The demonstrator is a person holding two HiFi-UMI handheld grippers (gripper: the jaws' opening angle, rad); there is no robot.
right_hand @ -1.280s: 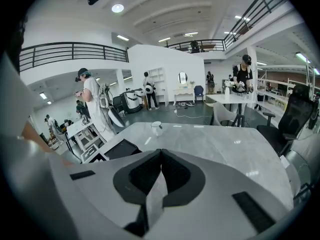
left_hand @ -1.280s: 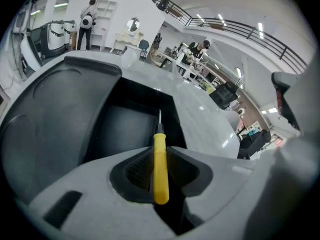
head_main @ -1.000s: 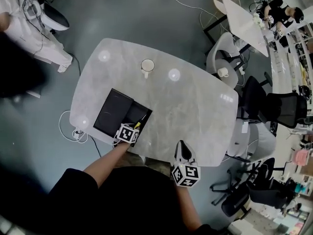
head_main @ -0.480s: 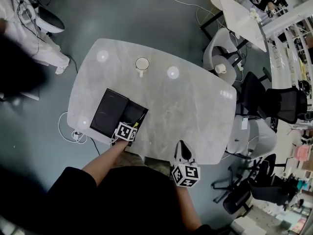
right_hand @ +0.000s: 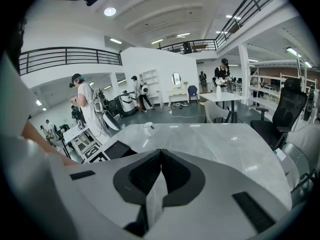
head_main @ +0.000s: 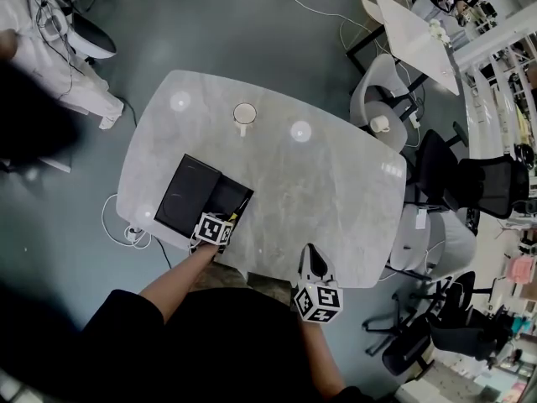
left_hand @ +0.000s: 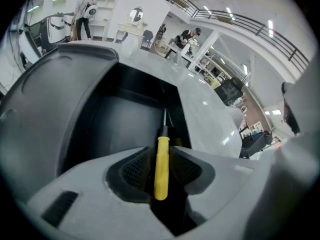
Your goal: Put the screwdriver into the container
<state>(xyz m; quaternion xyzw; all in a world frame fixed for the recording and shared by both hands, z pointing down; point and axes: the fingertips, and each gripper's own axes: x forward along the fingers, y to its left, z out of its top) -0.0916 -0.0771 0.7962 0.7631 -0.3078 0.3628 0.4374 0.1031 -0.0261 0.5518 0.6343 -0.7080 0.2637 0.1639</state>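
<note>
Nearly done — left gripper [left_hand: 161, 154] jaws are opening around the screwdriver [left_hand: 161, 169], lower centre, over the container [left_hand: 117, 116] — right gripper [right_hand: 160, 171] clenched, empty.

The left gripper's [left_hand: 161, 153] jaws are opening around the screwdriver [left_hand: 161, 170].

Grey table [head_main: 336, 191], black container [head_main: 188, 194], white mug [head_main: 244, 114]

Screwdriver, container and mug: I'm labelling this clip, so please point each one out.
Screwdriver [left_hand: 161, 166], left gripper view, on its yellow handle.
Container [head_main: 186, 193], head view, on its flat left half.
Mug [head_main: 244, 113], head view, on its open top.
</note>
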